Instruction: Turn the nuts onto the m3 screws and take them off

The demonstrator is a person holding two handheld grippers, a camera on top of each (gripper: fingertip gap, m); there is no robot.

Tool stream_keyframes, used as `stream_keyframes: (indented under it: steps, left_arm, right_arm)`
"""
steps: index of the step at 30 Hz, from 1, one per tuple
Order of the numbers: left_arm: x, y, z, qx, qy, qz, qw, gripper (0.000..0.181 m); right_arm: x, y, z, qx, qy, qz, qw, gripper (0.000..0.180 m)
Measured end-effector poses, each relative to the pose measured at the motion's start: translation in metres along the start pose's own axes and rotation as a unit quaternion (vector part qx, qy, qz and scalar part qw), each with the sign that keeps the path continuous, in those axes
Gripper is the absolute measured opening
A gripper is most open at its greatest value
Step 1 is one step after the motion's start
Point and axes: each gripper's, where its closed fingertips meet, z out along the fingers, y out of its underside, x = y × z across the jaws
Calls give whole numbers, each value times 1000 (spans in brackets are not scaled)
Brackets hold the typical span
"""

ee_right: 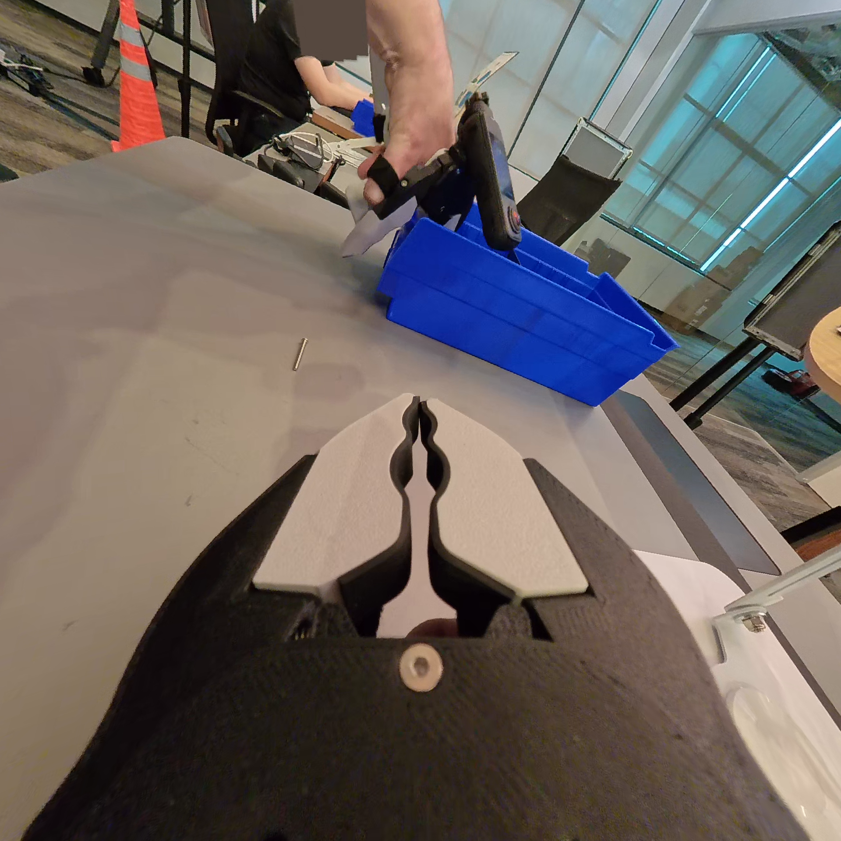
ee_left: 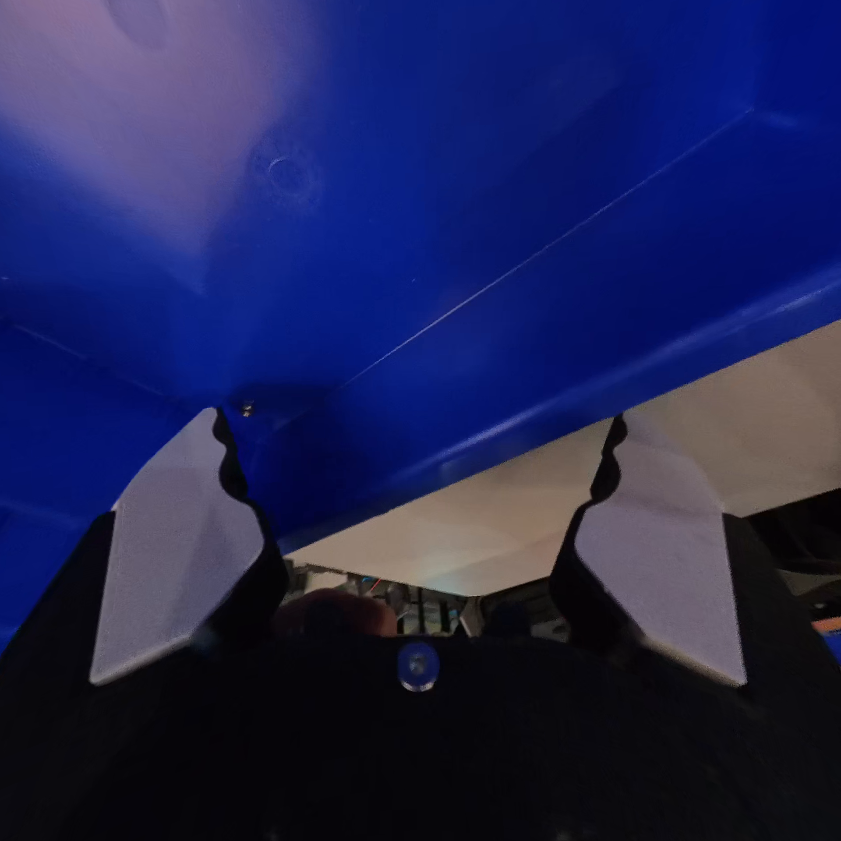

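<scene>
In the left wrist view my left gripper (ee_left: pixel 416 414) is open, reaching into a blue plastic bin (ee_left: pixel 409 205). A small metal nut (ee_left: pixel 247 408) lies on the bin floor just beside the left fingertip (ee_left: pixel 200 455). The right fingertip (ee_left: pixel 637 478) is outside, over the bin's rim. In the right wrist view my right gripper (ee_right: pixel 417 401) is shut with nothing showing between its tips, low over the grey table (ee_right: pixel 136 296). A thin metal screw (ee_right: pixel 299 354) lies on the table ahead and to the left. The bin (ee_right: pixel 523 314) stands beyond it, with the hand-held left gripper (ee_right: pixel 387 218) dipping into its far end.
The table's right edge (ee_right: pixel 682 455) runs close beside the bin. A white object with a clear bracket (ee_right: pixel 746 605) sits at the lower right. An orange cone (ee_right: pixel 136 82) and a seated person (ee_right: pixel 273 68) at another table are behind.
</scene>
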Motion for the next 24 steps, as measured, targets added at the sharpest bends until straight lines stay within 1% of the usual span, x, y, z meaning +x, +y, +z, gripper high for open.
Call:
stream_keyframes:
  steps: [4,9,24]
  left_arm:
    - [-4,7,-6,-18,-13,-4,1000,146]
    - [3,7,1,-25,3,3,1000,146]
    - [11,-4,1,4,23,1,1000,146]
  right_arm:
    - [0,0,0,-1,0,-1,1000,0]
    - [-1,0,0,-1,0,-2,1000,0]
    - [-1,1,1,-3,-1,-4,1000,0]
